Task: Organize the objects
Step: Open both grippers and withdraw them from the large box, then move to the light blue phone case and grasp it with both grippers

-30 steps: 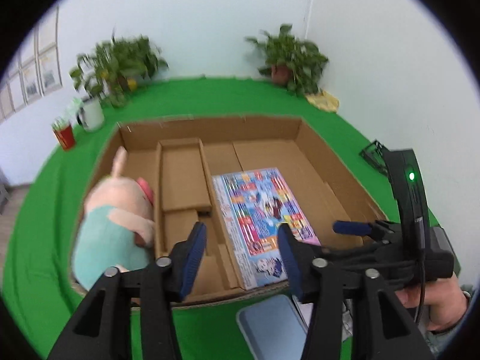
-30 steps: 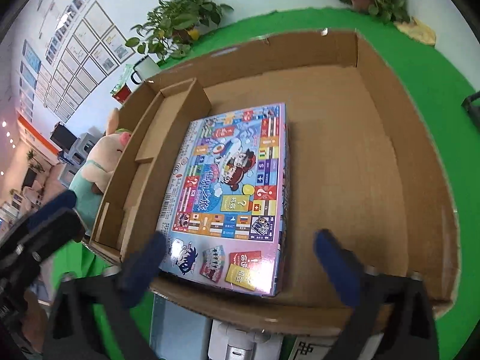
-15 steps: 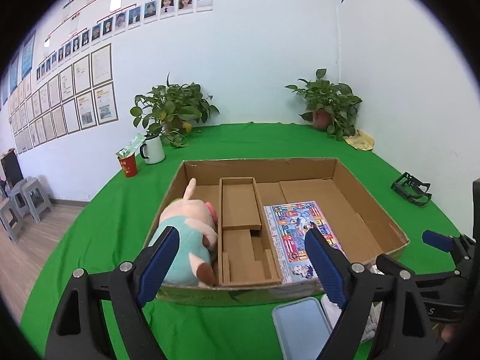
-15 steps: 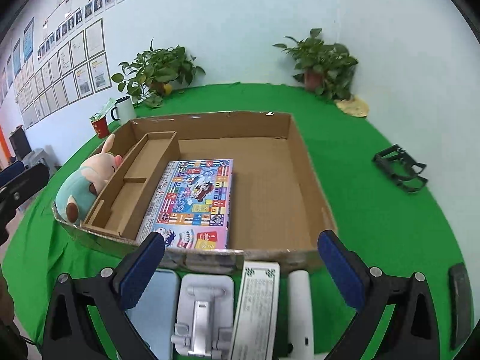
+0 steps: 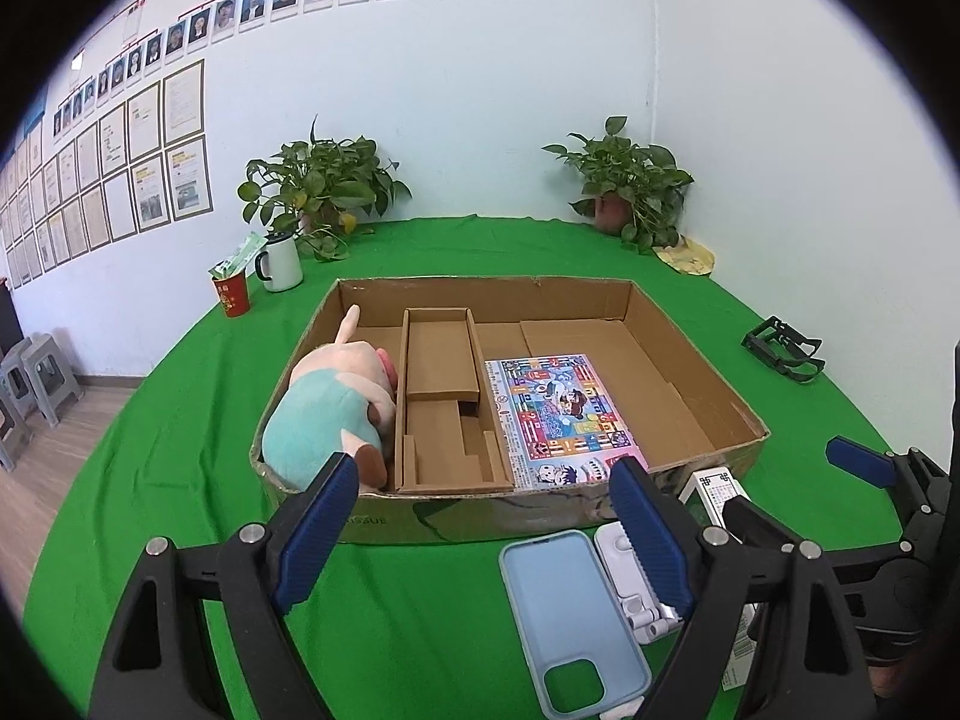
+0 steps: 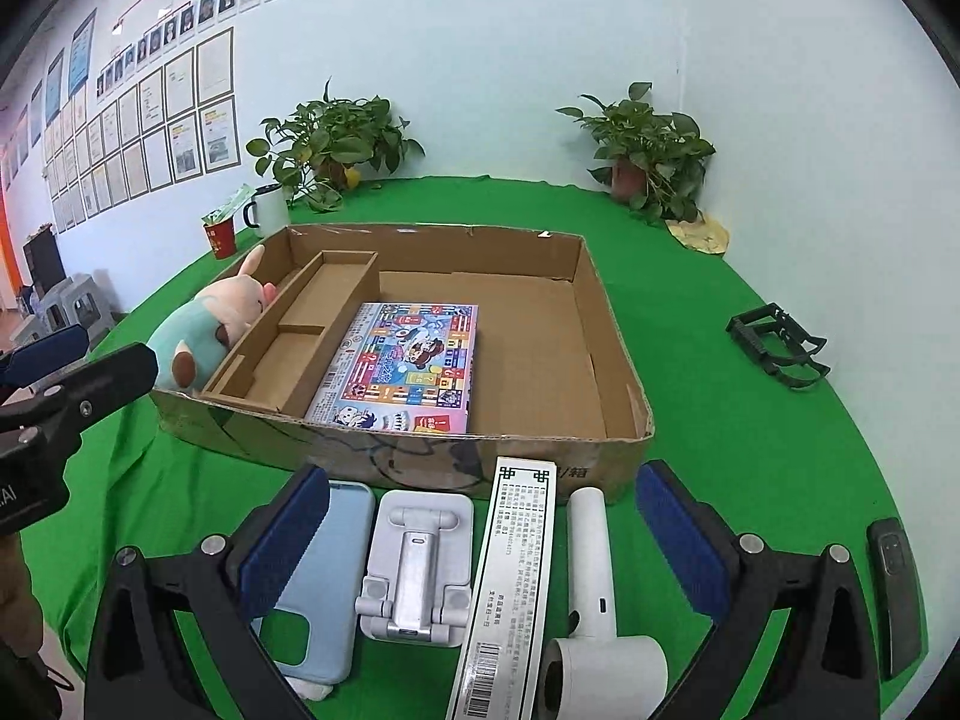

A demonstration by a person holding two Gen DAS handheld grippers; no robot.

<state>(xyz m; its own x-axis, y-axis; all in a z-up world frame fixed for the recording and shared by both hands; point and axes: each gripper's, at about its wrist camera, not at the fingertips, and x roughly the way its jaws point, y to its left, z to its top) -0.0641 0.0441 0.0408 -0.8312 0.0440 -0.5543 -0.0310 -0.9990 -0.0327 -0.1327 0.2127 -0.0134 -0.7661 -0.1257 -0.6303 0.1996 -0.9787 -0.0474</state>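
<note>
A shallow cardboard box (image 5: 456,519) (image 6: 420,462) lies on the green table. In it are a colourful game box (image 5: 561,417) (image 6: 402,369) and a plush pig (image 5: 336,414) (image 6: 204,330) at its left end. In front of the box lie a light blue phone case (image 5: 570,612) (image 6: 318,576), a white phone stand (image 6: 417,570), a long white carton (image 6: 510,588) and a white hair dryer (image 6: 591,600). My left gripper (image 5: 480,531) is open and empty, above the table before the box. My right gripper (image 6: 480,540) is open and empty, above the row of items.
A black clip frame (image 6: 777,354) and a black remote (image 6: 894,588) lie at the right. A red cup (image 5: 231,294), a white mug (image 5: 279,264) and two potted plants (image 5: 318,186) (image 5: 630,180) stand at the back. Stools stand on the floor at the left.
Both grippers have drawn back from over the box to in front of it. The left gripper's jaws have opened wider. The row of items has come into the right wrist view.
</note>
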